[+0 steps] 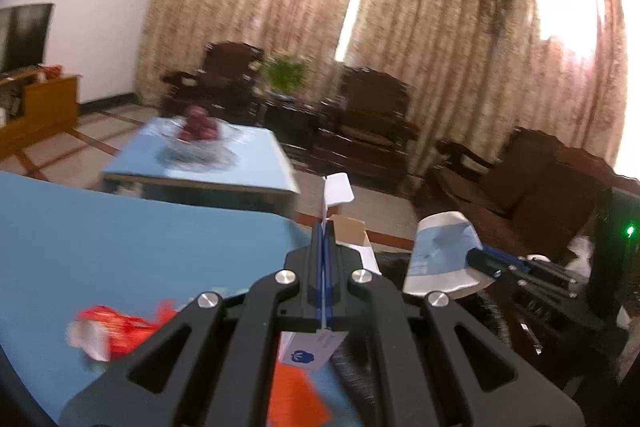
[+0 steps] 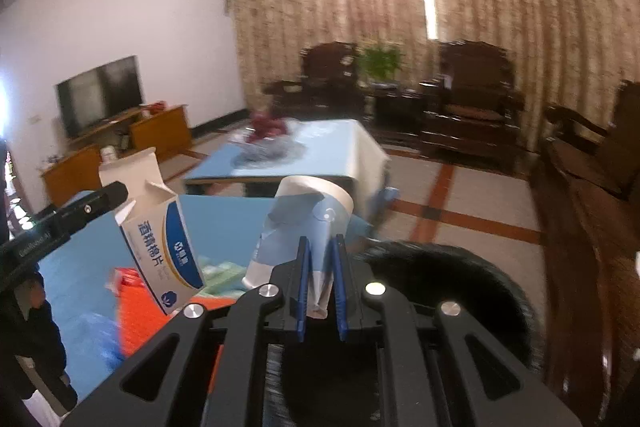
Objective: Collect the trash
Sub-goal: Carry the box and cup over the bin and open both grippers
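My left gripper (image 1: 324, 227) is shut on the flap of a white and blue cardboard box (image 1: 338, 189); the same box (image 2: 164, 251) hangs in the air at the left of the right wrist view, held by the left gripper (image 2: 114, 193). My right gripper (image 2: 321, 243) is shut on a crushed white and blue paper cup (image 2: 300, 227), held above a black trash bin (image 2: 452, 279). The cup (image 1: 440, 253) and the right gripper (image 1: 486, 263) also show in the left wrist view. A red wrapper (image 1: 116, 331) and an orange packet (image 1: 296, 399) lie on the blue table (image 1: 120, 247).
A second blue table (image 1: 256, 163) holds a glass bowl of red fruit (image 1: 198, 133). Dark wooden armchairs (image 2: 468, 107) and a plant (image 2: 378, 61) stand before the curtains. A TV (image 2: 100, 95) sits on a wooden cabinet at left. A blue bag (image 2: 96, 339) lies on the near table.
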`<state>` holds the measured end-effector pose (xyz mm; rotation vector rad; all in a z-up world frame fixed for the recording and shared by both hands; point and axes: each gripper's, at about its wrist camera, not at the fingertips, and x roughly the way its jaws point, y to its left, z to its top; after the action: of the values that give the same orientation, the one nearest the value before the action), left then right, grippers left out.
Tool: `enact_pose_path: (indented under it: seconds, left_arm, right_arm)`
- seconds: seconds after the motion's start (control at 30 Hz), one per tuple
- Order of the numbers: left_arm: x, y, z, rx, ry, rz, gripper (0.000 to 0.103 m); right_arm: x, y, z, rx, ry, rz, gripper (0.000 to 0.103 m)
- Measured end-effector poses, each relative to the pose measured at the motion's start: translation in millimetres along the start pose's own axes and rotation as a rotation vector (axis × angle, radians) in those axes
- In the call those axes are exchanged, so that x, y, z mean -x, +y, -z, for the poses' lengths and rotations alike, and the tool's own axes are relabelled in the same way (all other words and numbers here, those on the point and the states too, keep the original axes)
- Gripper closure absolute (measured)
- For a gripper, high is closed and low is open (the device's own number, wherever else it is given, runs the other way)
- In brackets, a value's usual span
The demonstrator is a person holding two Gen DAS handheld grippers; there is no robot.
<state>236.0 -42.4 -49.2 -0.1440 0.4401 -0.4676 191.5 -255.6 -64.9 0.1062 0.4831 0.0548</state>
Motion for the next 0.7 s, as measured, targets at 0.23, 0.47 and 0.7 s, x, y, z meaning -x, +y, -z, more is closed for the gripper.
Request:
enact_pose_path:
  seconds: [0.23, 0.47, 0.7]
  left_arm:
    - [-80, -51, 31, 0.01, 0.101, 0.117, 0.103]
    - [-129, -83, 73, -0.005, 0.228, 0.189, 0.102]
    - [-126, -78, 96, -0.012, 0.284, 0.212, 0.06]
  right_arm:
    - [-14, -57, 28, -0.056, 0.068, 0.124, 0.091]
    - [-24, -98, 60, -0.121, 0.13, 0.188, 0.088]
    - [-27, -114, 80, -0.152, 0.162, 0.259, 0.063]
